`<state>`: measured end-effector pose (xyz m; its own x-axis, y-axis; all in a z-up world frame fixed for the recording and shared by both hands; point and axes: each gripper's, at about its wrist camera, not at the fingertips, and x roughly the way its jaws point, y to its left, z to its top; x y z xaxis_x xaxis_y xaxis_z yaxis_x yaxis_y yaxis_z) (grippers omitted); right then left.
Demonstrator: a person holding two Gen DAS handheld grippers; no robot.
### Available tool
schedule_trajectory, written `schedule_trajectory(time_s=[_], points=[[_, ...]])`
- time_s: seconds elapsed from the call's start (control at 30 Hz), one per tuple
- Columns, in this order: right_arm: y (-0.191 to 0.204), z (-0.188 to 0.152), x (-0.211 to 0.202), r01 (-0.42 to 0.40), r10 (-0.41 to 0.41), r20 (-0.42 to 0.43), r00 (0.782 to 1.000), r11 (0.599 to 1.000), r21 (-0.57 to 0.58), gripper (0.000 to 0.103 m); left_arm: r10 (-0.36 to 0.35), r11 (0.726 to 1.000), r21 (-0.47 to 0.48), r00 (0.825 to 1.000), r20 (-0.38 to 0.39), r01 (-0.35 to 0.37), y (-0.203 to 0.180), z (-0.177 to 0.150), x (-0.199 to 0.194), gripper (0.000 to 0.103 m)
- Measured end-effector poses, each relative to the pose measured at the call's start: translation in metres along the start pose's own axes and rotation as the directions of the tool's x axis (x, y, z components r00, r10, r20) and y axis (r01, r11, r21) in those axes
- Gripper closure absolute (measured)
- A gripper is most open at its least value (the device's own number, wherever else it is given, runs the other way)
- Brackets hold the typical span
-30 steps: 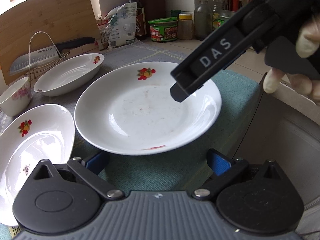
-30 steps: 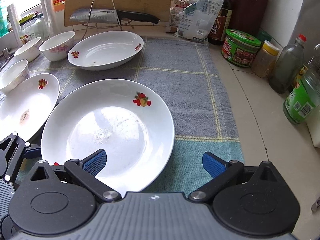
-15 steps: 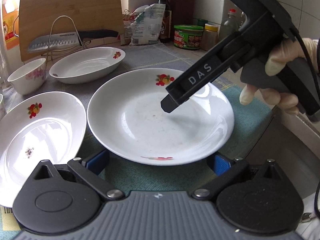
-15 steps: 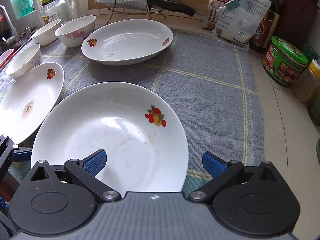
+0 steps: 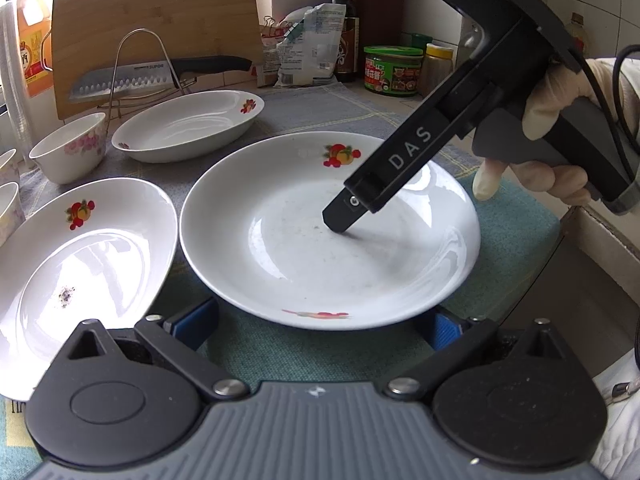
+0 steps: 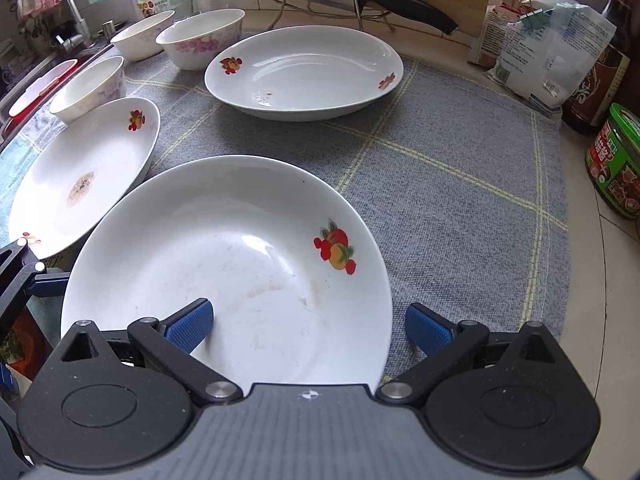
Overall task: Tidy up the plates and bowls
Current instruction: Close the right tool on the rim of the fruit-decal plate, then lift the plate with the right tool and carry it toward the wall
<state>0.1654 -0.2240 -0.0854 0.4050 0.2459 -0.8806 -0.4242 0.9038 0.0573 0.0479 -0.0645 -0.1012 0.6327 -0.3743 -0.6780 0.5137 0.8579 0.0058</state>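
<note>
A round white plate (image 5: 328, 240) with a fruit print lies on the grey-green cloth (image 5: 304, 348). My left gripper (image 5: 320, 322) is open at its near rim, one blue finger on each side of that edge. In the left wrist view a black finger (image 5: 400, 156) of the right gripper slants down into the plate's bowl, held by a gloved hand (image 5: 552, 128). In the right wrist view my right gripper (image 6: 308, 328) is open over the same plate (image 6: 240, 248): its left pad sits above the inside, its right pad outside the rim.
An oval dish (image 6: 88, 176) lies left of the plate, a deeper oval dish (image 6: 304, 72) behind it, and three bowls (image 6: 200, 42) further back left. A knife on a wire rack (image 5: 152, 74), a jar (image 6: 616, 160) and bottles line the back. A sink (image 6: 40, 80) is at far left.
The right gripper has come lower and closer over the round plate, its finger tip now down in the bowl. The left gripper has shifted slightly at the near rim. Both stayed open.
</note>
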Motion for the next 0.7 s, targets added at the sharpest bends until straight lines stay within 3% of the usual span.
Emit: schedule_trajectory(time_s=[0.47,0.7], points=[[-0.006,0.01,0.005,-0.067,0.065,-0.023,0.998,0.991,-0.112,0.0,0.01,1.0,-0.006,1.0,0.004,-0.01,-0.001,0.0,0.0,0.0],[-0.014,0.022,0.007,-0.173,0.17,-0.032,0.985,0.976,-0.129,0.0,0.014,1.0,-0.008,1.0,0.015,-0.014,-0.002,-0.002,-0.001,0.0]])
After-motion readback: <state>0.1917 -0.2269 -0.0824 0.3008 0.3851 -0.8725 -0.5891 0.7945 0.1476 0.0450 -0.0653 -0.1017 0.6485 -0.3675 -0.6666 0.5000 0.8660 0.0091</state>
